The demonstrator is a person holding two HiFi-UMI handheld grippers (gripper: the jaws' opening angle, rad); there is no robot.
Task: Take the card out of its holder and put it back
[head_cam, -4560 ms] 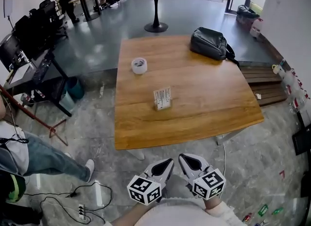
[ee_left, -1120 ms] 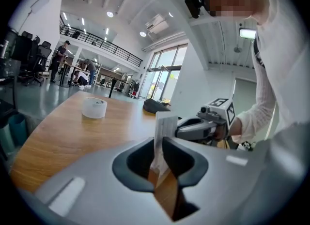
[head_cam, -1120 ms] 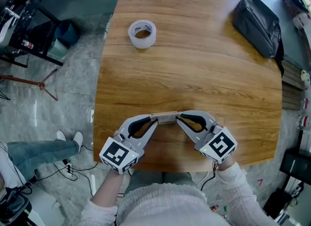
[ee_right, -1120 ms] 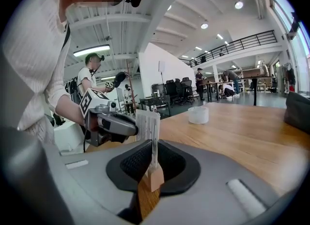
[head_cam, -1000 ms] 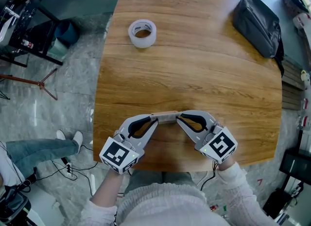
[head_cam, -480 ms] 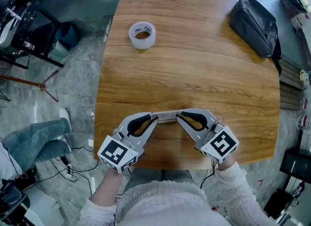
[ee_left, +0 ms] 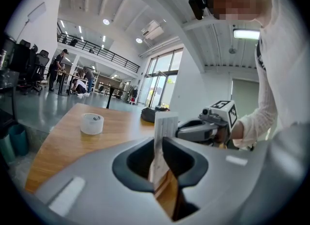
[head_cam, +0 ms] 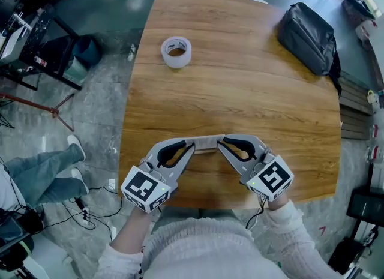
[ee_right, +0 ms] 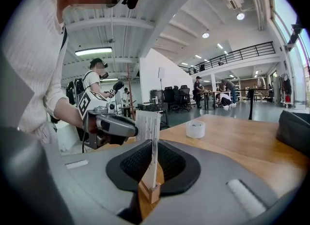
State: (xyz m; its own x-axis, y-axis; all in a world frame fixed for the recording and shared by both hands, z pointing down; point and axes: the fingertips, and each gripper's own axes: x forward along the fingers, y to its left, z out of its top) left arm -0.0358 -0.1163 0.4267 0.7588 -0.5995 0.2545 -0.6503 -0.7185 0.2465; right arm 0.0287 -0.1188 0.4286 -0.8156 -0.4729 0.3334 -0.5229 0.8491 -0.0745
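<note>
A white card [ee_left: 164, 127] stands upright in a small wooden holder [head_cam: 206, 146] near the table's front edge. My left gripper [head_cam: 193, 146] meets the holder from the left and my right gripper [head_cam: 219, 144] from the right, tips almost touching. In the left gripper view the card and the wood run between my jaws, which press on the block. In the right gripper view the holder's end [ee_right: 150, 191] sits pinched between the jaws, with the card [ee_right: 147, 127] rising from its slot.
A roll of clear tape [head_cam: 176, 51] lies at the far left of the wooden table [head_cam: 240, 92]. A black bag [head_cam: 306, 32] rests on the far right corner. A person's legs and cables are on the floor to the left.
Both grippers came up from in front of the table and closed in on the holder. Over the last second they and the holder have stayed put; only the head view shifted slightly.
</note>
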